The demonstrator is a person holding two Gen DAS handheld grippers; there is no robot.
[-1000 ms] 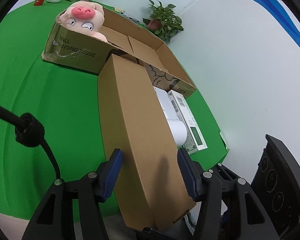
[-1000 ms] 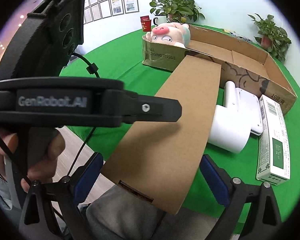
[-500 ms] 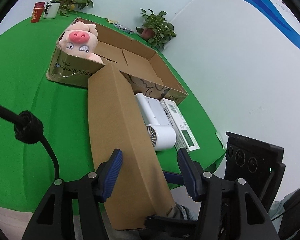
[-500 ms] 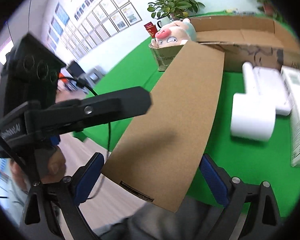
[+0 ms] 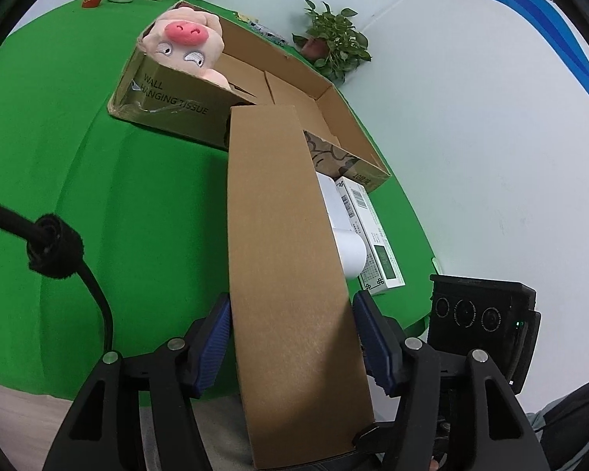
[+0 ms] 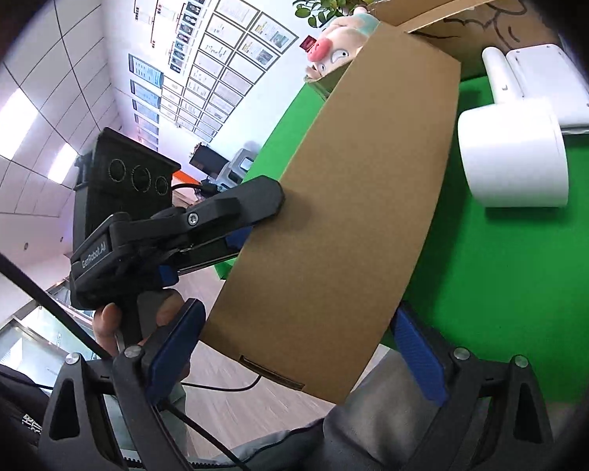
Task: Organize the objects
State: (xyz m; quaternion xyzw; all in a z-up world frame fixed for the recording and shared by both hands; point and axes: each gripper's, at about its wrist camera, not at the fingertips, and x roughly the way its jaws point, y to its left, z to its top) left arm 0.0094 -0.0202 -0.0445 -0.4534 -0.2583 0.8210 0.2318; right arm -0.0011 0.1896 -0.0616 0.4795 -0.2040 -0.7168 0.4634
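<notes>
A long brown cardboard box [image 5: 290,274] is seen stretched from the near edge of a green-covered table [image 5: 98,204] toward a large open carton [image 5: 176,98] printed "WALL HANGING TISSUE", its far end reaching the carton's near wall. The box is flanked by the blue-padded fingers of the left gripper [image 5: 292,347], whose jaws are opening; the left pad is shown just beside the box's edge and a narrow gap is seen at the right pad, so no firm pressure on the cardboard can be made out. In the right wrist view the same box [image 6: 345,204] is seen tilted between the widely spread fingers of the right gripper [image 6: 294,357], with the pads standing clear of its sides and nothing clamped. The left gripper [image 6: 200,227] is also caught in that view, held by a hand [image 6: 137,314] and set against the box's left edge. A pink plush pig [image 5: 184,47] is shown propped in the carton's far corner, its snout raised over the rim. To the right of the long box, a white cylindrical device [image 6: 514,153] with a handle, a flat white item [image 6: 546,82] and a white-and-green packet [image 5: 377,243] are seen lying on the green cloth close together. Potted plants [image 5: 333,43] are seen at the table's far edge against a white wall.
</notes>
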